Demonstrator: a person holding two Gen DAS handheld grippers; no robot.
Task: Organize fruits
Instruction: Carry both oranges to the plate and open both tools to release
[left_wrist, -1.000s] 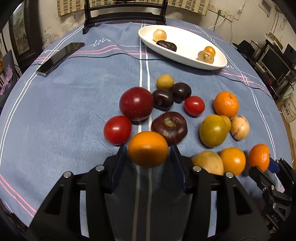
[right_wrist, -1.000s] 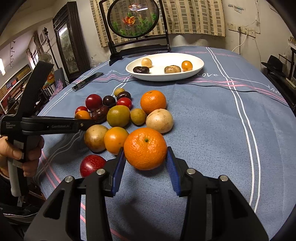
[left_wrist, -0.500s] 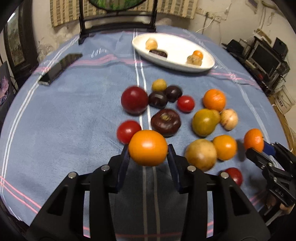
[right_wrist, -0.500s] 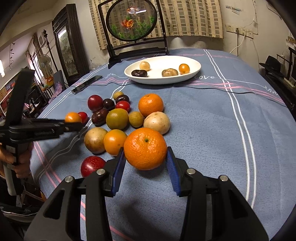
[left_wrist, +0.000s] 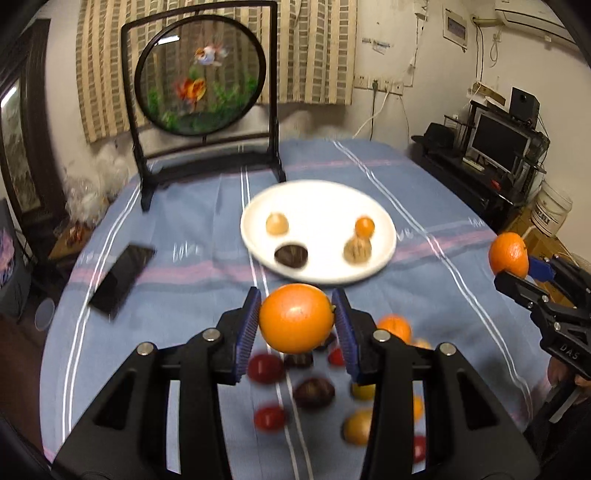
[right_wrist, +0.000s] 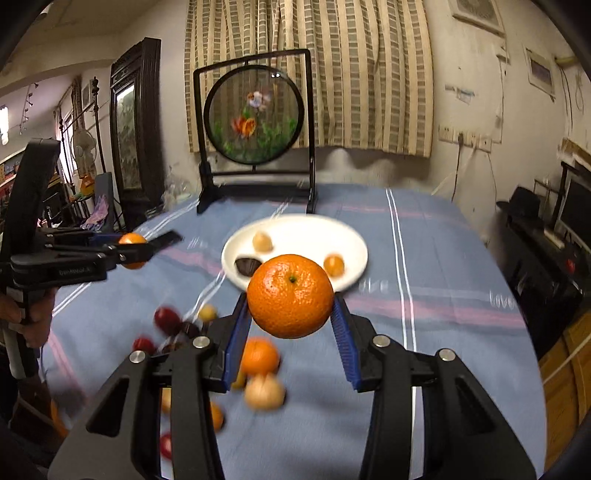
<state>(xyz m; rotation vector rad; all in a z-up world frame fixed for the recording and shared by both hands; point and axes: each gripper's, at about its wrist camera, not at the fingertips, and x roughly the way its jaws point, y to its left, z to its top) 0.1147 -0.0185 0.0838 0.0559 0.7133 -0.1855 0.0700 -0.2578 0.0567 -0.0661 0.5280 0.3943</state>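
Both grippers loaded, fruit lifted clear of the table: transfer step toward the white plate.

From left to right: the left gripper (left_wrist: 296, 324) is closed on a smooth orange fruit (left_wrist: 296, 317), pads pressing both its sides; the right gripper (right_wrist: 290, 313) is closed on a dimpled mandarin (right_wrist: 290, 295), gripped the same way. Both fruits hang above the blue tablecloth (left_wrist: 192, 280), short of the white plate (left_wrist: 321, 206). The plate holds four items, left to right: a pale round fruit (left_wrist: 277, 223), a dark fruit (left_wrist: 291, 254), a tan wrinkled fruit (left_wrist: 357, 250) and a small orange fruit (left_wrist: 364, 226); its centre and far side are bare. The remaining loose fruit (left_wrist: 314, 391) lies blurred on the cloth below the grippers. Judged next move: carry each fruit over the rim, lower onto a bare area, then open the jaws, avoiding fruit already placed.
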